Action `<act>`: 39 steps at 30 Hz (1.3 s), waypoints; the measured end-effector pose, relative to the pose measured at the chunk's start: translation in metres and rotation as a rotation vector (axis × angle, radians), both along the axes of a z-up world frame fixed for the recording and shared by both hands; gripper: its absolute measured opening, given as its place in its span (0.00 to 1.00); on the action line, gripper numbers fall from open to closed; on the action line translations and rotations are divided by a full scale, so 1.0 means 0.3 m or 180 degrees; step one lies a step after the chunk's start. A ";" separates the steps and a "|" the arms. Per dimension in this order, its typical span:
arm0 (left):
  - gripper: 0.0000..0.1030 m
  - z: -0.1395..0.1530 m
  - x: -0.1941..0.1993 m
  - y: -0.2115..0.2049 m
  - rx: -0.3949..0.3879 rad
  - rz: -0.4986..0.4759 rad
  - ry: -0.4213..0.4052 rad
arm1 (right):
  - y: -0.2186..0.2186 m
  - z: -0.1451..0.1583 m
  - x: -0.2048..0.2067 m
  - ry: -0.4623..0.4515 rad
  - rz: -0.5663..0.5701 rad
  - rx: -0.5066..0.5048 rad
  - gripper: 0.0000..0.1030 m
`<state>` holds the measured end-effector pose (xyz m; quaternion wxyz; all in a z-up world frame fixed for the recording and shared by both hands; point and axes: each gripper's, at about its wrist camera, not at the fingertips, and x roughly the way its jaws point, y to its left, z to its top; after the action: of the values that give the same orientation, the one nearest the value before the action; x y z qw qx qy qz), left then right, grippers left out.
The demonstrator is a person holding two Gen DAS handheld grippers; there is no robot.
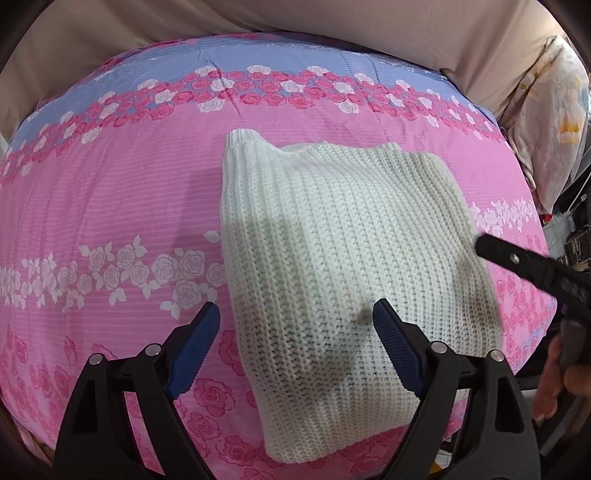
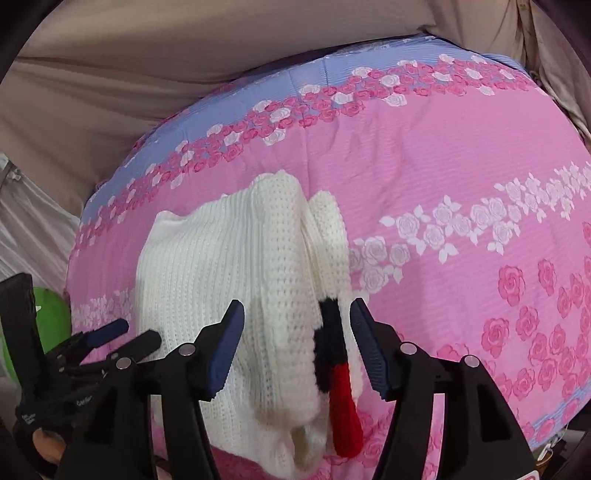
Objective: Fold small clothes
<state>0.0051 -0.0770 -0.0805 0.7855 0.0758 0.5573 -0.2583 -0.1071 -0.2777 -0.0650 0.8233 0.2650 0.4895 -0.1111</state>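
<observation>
A small white knit sweater point(image 1: 332, 236) lies folded into a rough rectangle on the pink rose-print bedcover point(image 1: 110, 206). In the right wrist view the sweater point(image 2: 221, 266) shows stacked folds, with a black and red cuff point(image 2: 338, 373) sticking out at its near right edge. My left gripper point(image 1: 295, 317) is open and empty, hovering over the sweater's near left part. My right gripper point(image 2: 297, 314) is open and empty, just above the sweater's near end, its jaws either side of the cuff. The right gripper also shows in the left wrist view point(image 1: 517, 258) and the left one in the right wrist view point(image 2: 125, 332).
Beige sheets point(image 1: 332, 22) are bunched behind the bedcover. A flower-print pillow point(image 1: 554, 122) lies at the far right. A green object point(image 2: 51, 310) sits at the bed's left edge. The bedcover's front edge drops off close to the grippers.
</observation>
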 end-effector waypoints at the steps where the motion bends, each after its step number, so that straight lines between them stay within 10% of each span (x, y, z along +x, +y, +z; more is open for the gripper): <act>1: 0.80 -0.004 -0.001 0.000 0.0001 0.0013 0.0011 | -0.006 -0.016 0.036 0.0027 0.0022 0.0001 0.58; 3: 0.80 -0.010 -0.003 -0.001 0.0020 0.0035 0.0006 | -0.009 -0.047 0.090 0.0062 0.0104 0.0030 0.57; 5: 0.80 -0.009 -0.005 0.000 0.0040 0.0048 -0.0013 | 0.009 -0.052 0.140 0.0049 0.0294 0.0056 0.17; 7: 0.80 -0.005 -0.003 0.004 0.0048 0.0070 -0.0042 | 0.029 0.008 0.161 -0.0128 0.0383 0.0011 0.14; 10: 0.81 0.002 0.004 0.014 0.0006 0.0138 -0.0051 | 0.029 0.096 0.154 -0.0414 0.0402 -0.0071 0.13; 14: 0.81 0.003 0.005 0.016 -0.0059 0.0169 0.0012 | -0.019 -0.129 0.172 0.0274 0.0431 -0.0217 0.17; 17: 0.84 0.015 0.006 0.032 -0.0246 0.0212 0.0085 | -0.055 -0.084 0.119 0.0063 0.0207 0.0112 0.25; 21: 0.85 -0.018 0.023 0.048 -0.0327 0.0303 0.0275 | -0.065 -0.015 0.022 0.0001 0.0080 -0.0095 0.70; 32: 0.92 -0.191 0.095 0.039 -0.0600 0.0514 0.0956 | -0.066 -0.237 -0.023 0.0227 -0.0056 0.0906 0.77; 35: 0.79 -0.160 0.092 0.016 -0.0548 0.0401 0.0913 | -0.047 -0.242 0.010 0.0247 -0.0051 0.0916 0.76; 39: 0.48 -0.062 0.086 -0.008 -0.0640 0.0196 0.0858 | -0.029 -0.172 0.021 0.0095 0.0005 0.0815 0.41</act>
<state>0.0310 -0.0793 -0.0990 0.7148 -0.0556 0.6310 -0.2963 -0.1007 -0.2863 -0.1166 0.7755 0.3658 0.5121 -0.0510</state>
